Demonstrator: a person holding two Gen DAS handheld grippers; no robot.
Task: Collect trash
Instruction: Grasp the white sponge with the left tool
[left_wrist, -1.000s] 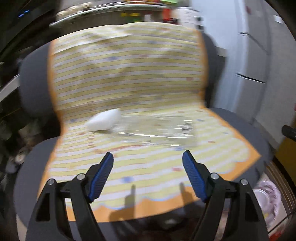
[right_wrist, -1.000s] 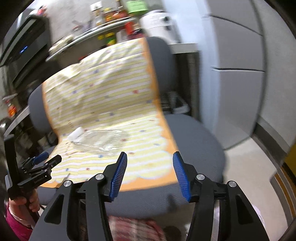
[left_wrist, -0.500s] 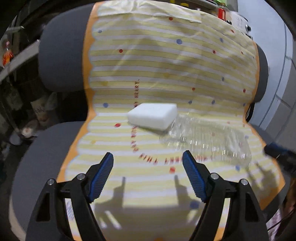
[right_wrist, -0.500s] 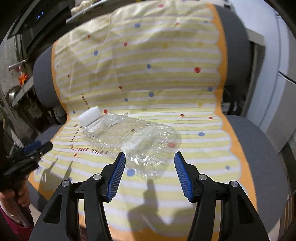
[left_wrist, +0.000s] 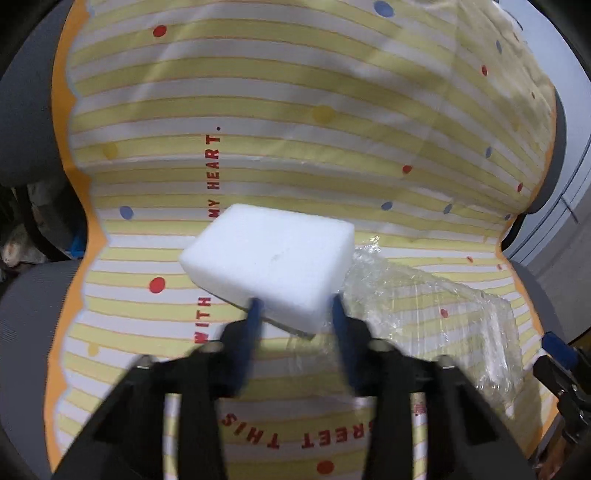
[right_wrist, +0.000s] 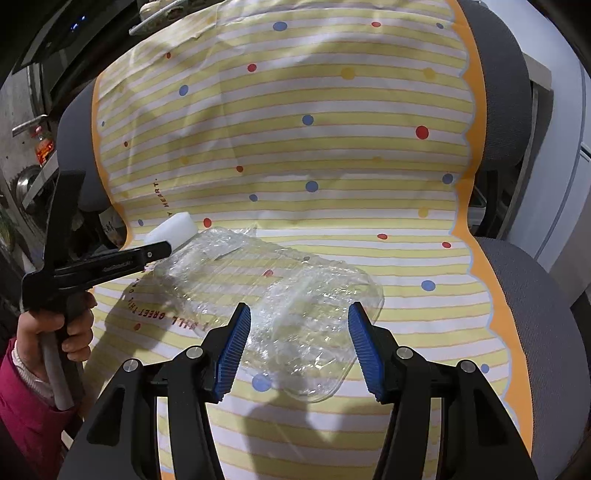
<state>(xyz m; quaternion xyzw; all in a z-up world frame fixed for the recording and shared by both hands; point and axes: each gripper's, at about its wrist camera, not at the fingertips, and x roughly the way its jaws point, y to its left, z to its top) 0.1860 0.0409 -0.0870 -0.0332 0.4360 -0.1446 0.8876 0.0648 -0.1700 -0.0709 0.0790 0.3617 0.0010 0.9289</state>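
Half a second on, both my tools had closed in on the chair: my left hand-held gripper (left_wrist: 295, 308) had narrowed its blue fingers until they bracketed the near corner of the white foam block (left_wrist: 271, 264), though motion blur kept me from telling whether they truly pinched it. My right hand-held gripper (right_wrist: 299, 341) hung wide apart, its ribbed blue pads either side of the clear plastic wrapper (right_wrist: 280, 299) and not yet touching it. By my reading, the first piece of trash was about to be taken and the second lined up. Foam block and wrapper lay together on the seat, the block's edge overlapping the wrapper's crinkled end. Matte, rectangular and soft-cornered, the block looked light and easy to dent; the wrapper was thin, glossy, flattened film, creased all over and likely to slip or crumple. Beneath them spread a yellow-striped cloth (right_wrist: 332, 155) with coloured dots, orange scalloped border and red lettering, draped over the grey fabric chair (right_wrist: 524, 288).
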